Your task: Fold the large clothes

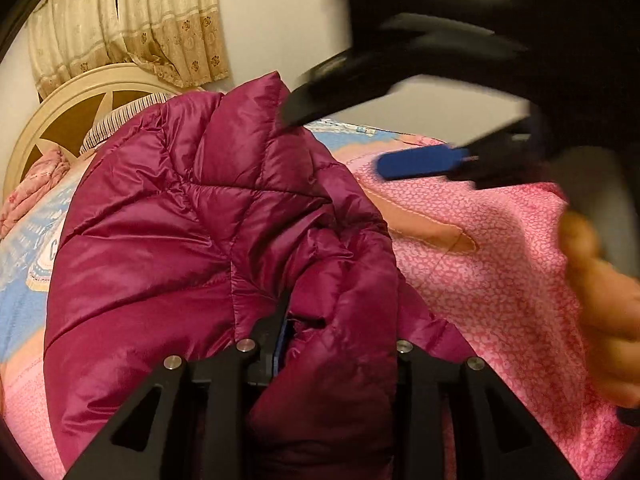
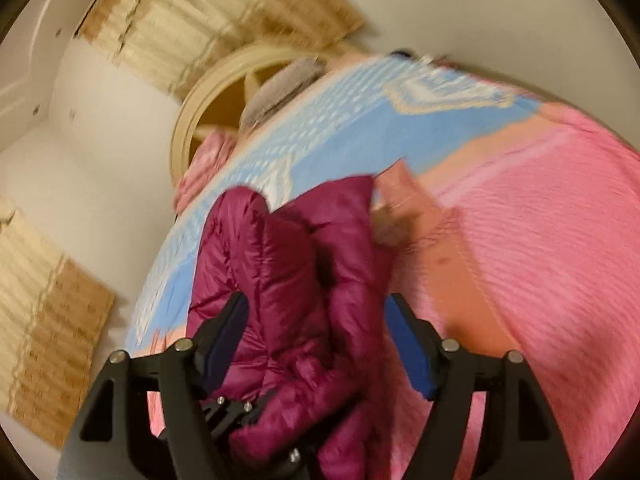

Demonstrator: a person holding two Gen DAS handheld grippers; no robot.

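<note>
A shiny magenta puffer jacket [image 1: 200,220] lies bunched on the bed and fills the middle of the left wrist view. My left gripper [image 1: 332,320] is buried in it at the bottom. A fold of the jacket is pinched between its jaws, and only the left finger's blue pad [image 1: 280,332] shows. My right gripper [image 1: 360,140] hovers blurred above the jacket's far edge, jaws wide apart, with a hand [image 1: 600,280] behind it. In the right wrist view the right gripper [image 2: 320,320] stands open, and the jacket [image 2: 288,280] lies below the gap without touching the blue pads [image 2: 408,340].
The bed carries a pink patterned sheet [image 1: 500,280] with blue and orange areas [image 2: 340,140]. A round cream headboard [image 1: 60,120], a striped pillow [image 1: 120,120] and a pink folded blanket [image 1: 32,188] sit at the far end. Beige curtains [image 1: 140,20] hang on the wall.
</note>
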